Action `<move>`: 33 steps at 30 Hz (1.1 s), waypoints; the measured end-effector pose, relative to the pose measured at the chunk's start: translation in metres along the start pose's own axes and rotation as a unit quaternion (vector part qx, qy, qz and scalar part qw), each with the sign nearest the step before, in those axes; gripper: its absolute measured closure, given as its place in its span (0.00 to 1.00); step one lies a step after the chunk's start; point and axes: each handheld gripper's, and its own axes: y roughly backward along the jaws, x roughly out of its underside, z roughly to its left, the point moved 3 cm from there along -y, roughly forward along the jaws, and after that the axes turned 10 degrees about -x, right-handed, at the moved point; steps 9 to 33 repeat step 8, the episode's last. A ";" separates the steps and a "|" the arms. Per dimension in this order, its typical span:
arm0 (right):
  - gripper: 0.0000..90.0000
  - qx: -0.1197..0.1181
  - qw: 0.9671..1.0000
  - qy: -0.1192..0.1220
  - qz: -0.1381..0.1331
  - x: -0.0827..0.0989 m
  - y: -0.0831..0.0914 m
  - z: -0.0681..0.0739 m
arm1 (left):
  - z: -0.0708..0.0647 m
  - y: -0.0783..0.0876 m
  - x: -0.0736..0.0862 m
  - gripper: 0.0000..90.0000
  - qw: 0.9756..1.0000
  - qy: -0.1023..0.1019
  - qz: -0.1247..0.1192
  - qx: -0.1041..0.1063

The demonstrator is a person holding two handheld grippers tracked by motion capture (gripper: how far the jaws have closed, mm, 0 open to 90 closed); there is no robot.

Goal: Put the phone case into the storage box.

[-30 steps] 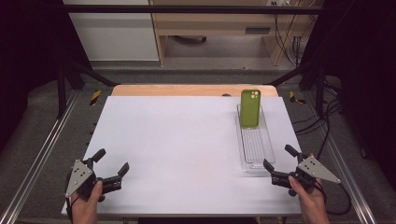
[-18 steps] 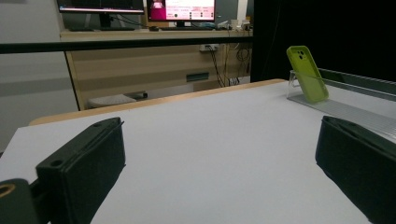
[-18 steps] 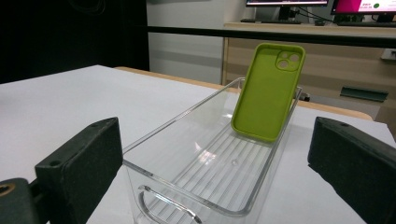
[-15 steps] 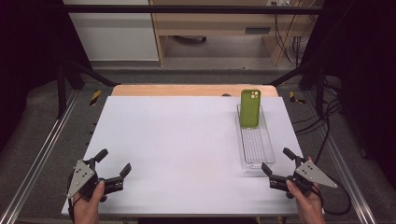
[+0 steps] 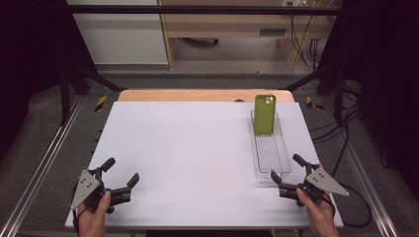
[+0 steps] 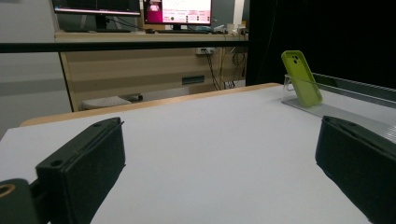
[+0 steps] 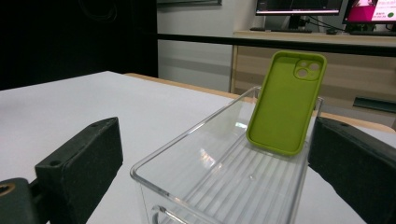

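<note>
A green phone case [image 5: 265, 114] leans upright against the far end of a long clear plastic tray [image 5: 270, 158] on the right side of the white table [image 5: 188, 148]. The case [image 7: 286, 108] and the tray [image 7: 196, 175] stand straight ahead of my right gripper [image 7: 210, 186], whose jaws are wide apart. That right gripper [image 5: 286, 168] sits open at the tray's near end, held by a hand. My left gripper [image 5: 120, 171] is open near the table's front left corner with nothing between its jaws. In the left gripper view the case [image 6: 301, 78] is far off at the right.
A wooden strip [image 5: 202, 95] edges the table's far side. Beyond it stands a wooden desk [image 6: 154, 65] with monitors. Metal rails [image 5: 39, 173] run along both sides. A black cable [image 5: 358, 197] trails from the right gripper.
Both grippers have drawn slightly back toward the front edge of the table. The phone case and tray have not moved.
</note>
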 end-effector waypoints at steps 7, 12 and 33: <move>0.04 -0.002 1.000 0.008 0.000 -0.001 -0.006 -0.001 | 0.000 -0.001 0.001 0.01 1.000 -0.001 0.001 0.000; 0.04 -0.001 1.000 0.009 0.001 0.000 -0.005 -0.002 | -0.001 -0.001 0.001 0.01 1.000 0.000 0.000 -0.001; 0.04 -0.001 1.000 0.009 0.001 0.000 -0.005 -0.002 | -0.001 -0.001 0.001 0.01 1.000 0.000 0.000 -0.001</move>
